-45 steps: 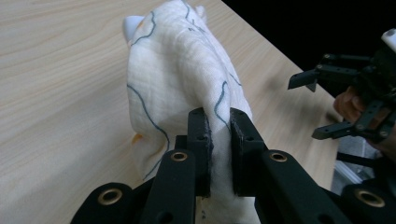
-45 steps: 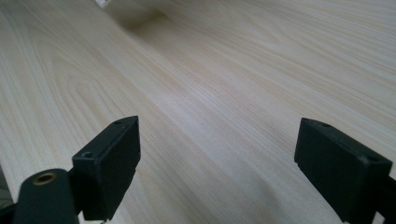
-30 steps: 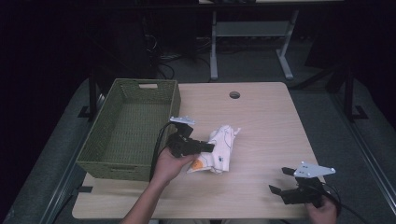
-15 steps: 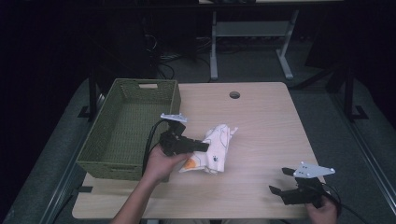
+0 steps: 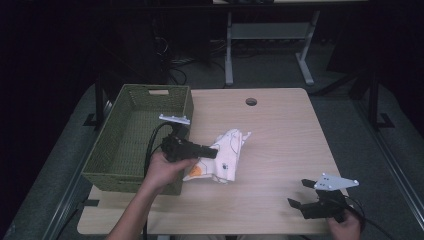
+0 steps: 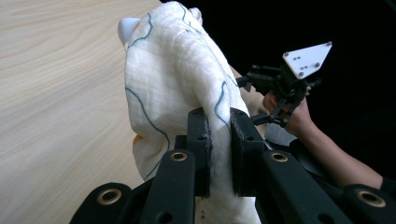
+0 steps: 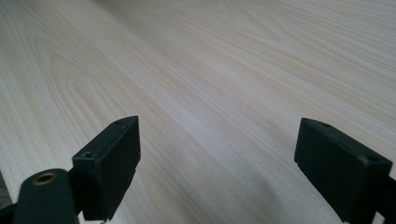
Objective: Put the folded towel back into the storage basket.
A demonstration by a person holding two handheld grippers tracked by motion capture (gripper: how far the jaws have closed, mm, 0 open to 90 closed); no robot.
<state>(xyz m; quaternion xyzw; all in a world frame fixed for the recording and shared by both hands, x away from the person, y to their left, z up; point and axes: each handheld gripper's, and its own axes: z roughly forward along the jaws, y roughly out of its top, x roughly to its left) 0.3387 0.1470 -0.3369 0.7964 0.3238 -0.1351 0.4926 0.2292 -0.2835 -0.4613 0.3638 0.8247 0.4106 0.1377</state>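
A crumpled white cloth (image 5: 229, 150) with thin blue lines and an orange patch lies mid-table, just right of the basket. My left gripper (image 5: 211, 152) is shut on the cloth's left side. In the left gripper view the two jaws pinch a fold of the cloth (image 6: 173, 79), and the left gripper (image 6: 220, 140) holds it bunched up above the tabletop. My right gripper (image 5: 298, 193) rests open near the table's front right corner, far from the cloth. In the right gripper view the right gripper (image 7: 217, 158) has its jaws wide apart over bare wood.
A green woven basket (image 5: 180, 102) stands at the table's left side, its inside bare. A round cable hole (image 5: 251, 102) sits near the far edge. The light wooden table (image 5: 285, 135) is ringed by dark floor, with a metal stand behind.
My left gripper has moved left and nearer, toward the basket's near right corner, dragging the cloth with it. The right gripper has stayed still.
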